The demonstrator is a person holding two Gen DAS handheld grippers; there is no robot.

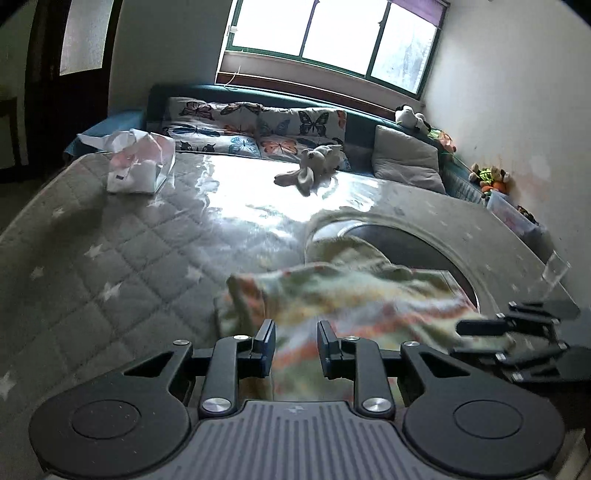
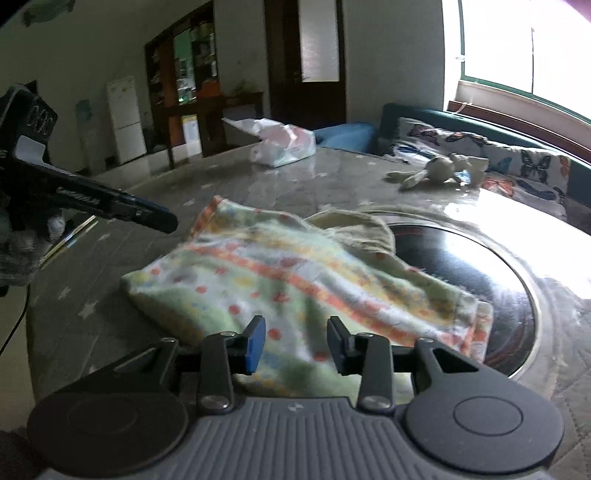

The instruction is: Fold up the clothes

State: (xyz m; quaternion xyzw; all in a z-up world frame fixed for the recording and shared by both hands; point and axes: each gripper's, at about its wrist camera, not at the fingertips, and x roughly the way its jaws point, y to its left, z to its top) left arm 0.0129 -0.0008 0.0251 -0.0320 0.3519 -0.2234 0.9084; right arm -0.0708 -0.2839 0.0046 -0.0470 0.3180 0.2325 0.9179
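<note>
Worktop (image 1: 110, 258): round, under a grey quilted cover with pale stars, and that cover lies beneath a clear glossy sheet that throws strong glare from the window (image 1: 332, 29). A black round inset (image 2: 461, 266) with a metal ring sits in the surface.

The patterned garment (image 2: 295, 273), pale green with orange stripes and dots, lies bunched on the near part of the worktop. Its far side laps over the rim of the inset.

Your left tool (image 1: 295, 347) stands released, jaws apart, with the cloth showing below the gap. In the right wrist view its tip hangs clear of the garment's left edge. Your right tool (image 2: 295, 343) is also released, jaws wider, over the garment's near edge. From the left wrist view a corner of cloth appears between its fingers, but blur hides any contact.

Other items on the surface:
- A white plastic bag (image 1: 138, 162) at the far left.
- A plush rabbit (image 1: 314, 166) at the far edge, well apart from the garment.

The quilted area to the left of the garment is bare up to the rim.

A teal bench (image 2: 424, 110) with butterfly cushions (image 1: 258, 125) and a grey cushion (image 1: 406, 158) runs along the far edge under the window. Small plush toys (image 1: 491, 177) and a clear box (image 1: 513, 214) line the right wall, close to the worktop. Beyond the left edge stand a dark door (image 2: 306, 55), shelving (image 2: 184, 66) and a white fridge (image 2: 127, 118).
</note>
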